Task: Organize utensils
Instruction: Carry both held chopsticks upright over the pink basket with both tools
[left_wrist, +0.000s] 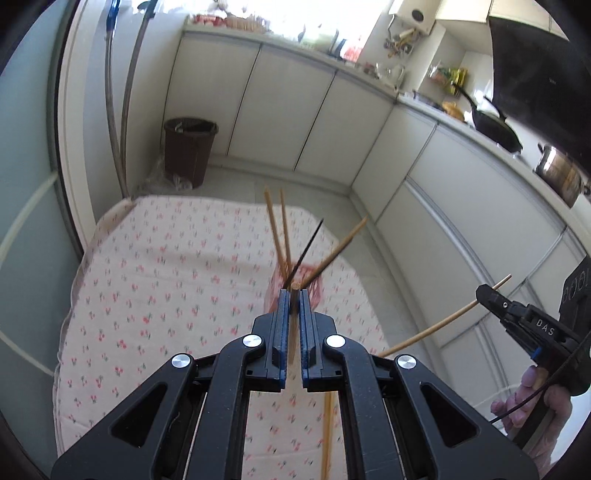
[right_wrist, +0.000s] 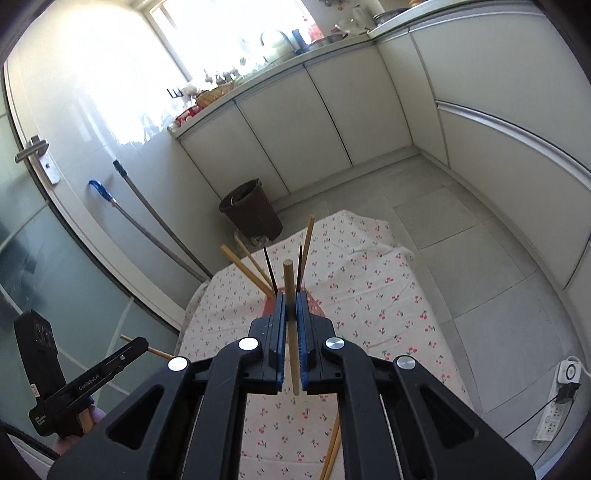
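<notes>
My left gripper (left_wrist: 294, 292) is shut on a wooden chopstick (left_wrist: 293, 325) that runs back between its blue pads. My right gripper (right_wrist: 291, 293) is shut on another wooden chopstick (right_wrist: 290, 295), which sticks up past its tips. The right gripper also shows in the left wrist view (left_wrist: 484, 291), with its chopstick (left_wrist: 436, 326) slanting across it. Beyond both sits a red holder (left_wrist: 314, 280) on the cherry-print tablecloth (left_wrist: 166, 280), with several wooden and black chopsticks (left_wrist: 275, 229) standing in it; it also shows in the right wrist view (right_wrist: 314, 301). More chopsticks (right_wrist: 332, 450) lie on the cloth below the grippers.
A brown waste bin (left_wrist: 188, 149) stands on the floor past the table's far edge, next to mop handles (left_wrist: 110, 110). White cabinets (left_wrist: 461, 206) run along the back and right, with a wok (left_wrist: 495, 127) and a steel pot (left_wrist: 559, 173) on the counter. A power strip (right_wrist: 554, 417) lies on the floor.
</notes>
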